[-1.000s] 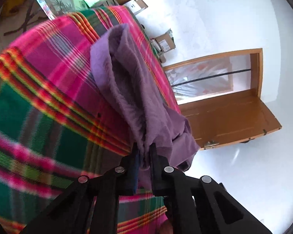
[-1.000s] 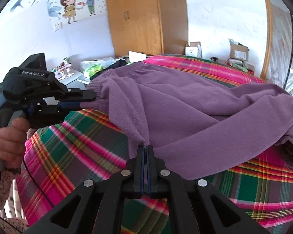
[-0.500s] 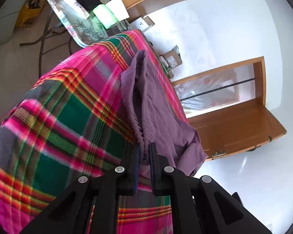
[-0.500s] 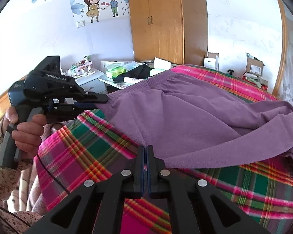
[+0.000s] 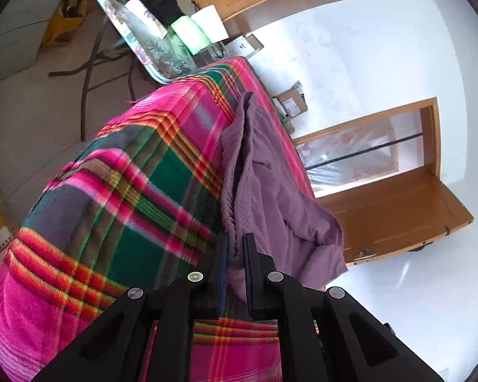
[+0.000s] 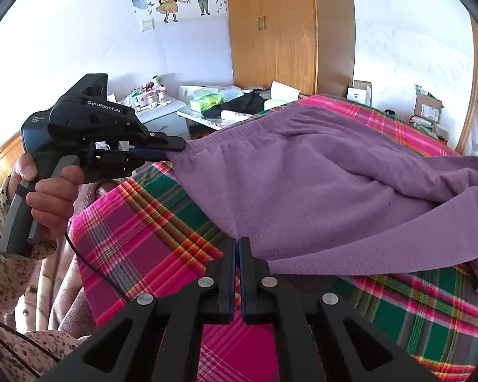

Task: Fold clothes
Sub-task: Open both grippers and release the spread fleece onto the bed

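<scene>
Two tools are yours: at 6 o'clock your right tool clamps the purple trousers' near edge, and at 9 o'clock your left tool grips their waistband corner. The trousers lie spread over the plaid blanket, a wardrobe beyond at 12.
</scene>
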The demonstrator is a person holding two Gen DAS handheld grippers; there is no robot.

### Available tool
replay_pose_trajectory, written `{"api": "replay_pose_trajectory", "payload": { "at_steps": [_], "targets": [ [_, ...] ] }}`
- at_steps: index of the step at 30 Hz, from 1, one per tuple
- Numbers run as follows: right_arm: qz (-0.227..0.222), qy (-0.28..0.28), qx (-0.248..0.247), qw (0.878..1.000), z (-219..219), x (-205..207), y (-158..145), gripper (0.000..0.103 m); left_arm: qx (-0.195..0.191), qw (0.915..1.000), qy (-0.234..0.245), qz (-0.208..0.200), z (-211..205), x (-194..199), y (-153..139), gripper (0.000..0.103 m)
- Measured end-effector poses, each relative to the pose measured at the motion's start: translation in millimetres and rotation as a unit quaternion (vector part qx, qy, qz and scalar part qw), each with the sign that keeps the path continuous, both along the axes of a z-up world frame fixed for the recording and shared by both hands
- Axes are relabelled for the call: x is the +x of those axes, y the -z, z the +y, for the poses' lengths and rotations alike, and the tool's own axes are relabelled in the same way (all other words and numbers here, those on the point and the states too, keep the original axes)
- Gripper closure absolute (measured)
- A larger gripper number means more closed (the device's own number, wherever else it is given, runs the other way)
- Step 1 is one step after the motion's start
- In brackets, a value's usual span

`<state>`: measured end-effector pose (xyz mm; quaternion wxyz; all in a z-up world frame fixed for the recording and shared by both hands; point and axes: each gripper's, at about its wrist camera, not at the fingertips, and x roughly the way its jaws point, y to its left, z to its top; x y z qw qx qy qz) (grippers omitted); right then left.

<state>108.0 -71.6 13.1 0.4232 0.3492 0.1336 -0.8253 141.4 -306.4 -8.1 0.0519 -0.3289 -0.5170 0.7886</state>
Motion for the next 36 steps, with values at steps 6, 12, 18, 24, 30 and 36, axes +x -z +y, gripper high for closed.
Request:
{"api": "replay_pose_trajectory", "payload": {
  "at_steps": [6, 12, 18, 24, 30, 36],
  "targets": [
    [-0.009, -0.011, 0.003, 1.0, -5, 7, 3, 0.101, -0.001, 0.9999, -0.012, 0.005, -9, 9, 0, 0.093],
    [-0.022, -0.015, 0.016, 1.0, -11, 8, 14, 0.101, -0.014, 0.9996, -0.02, -0.012, -10, 13, 4, 0.093],
    [-0.056, -0.002, 0.017, 0.998, -8, 1, 22, 0.098, -0.038, 0.9989, -0.014, -0.023, -4, 11, 1, 0.093],
    [-0.094, 0.009, -0.009, 0.995, 9, -6, 18, 0.096, -0.057, 0.9972, -0.029, -0.038, 0, 18, -6, 0.079],
    [-0.091, 0.05, -0.051, 0.993, 60, -11, 0, 0.094, -0.113, 0.9932, -0.017, -0.021, 19, 27, -31, 0.062],
    [-0.07, 0.153, -0.086, 0.982, 137, -30, -14, 0.089, -0.192, 0.9813, 0.008, 0.015, 56, 32, -67, 0.051]
  ]
}}
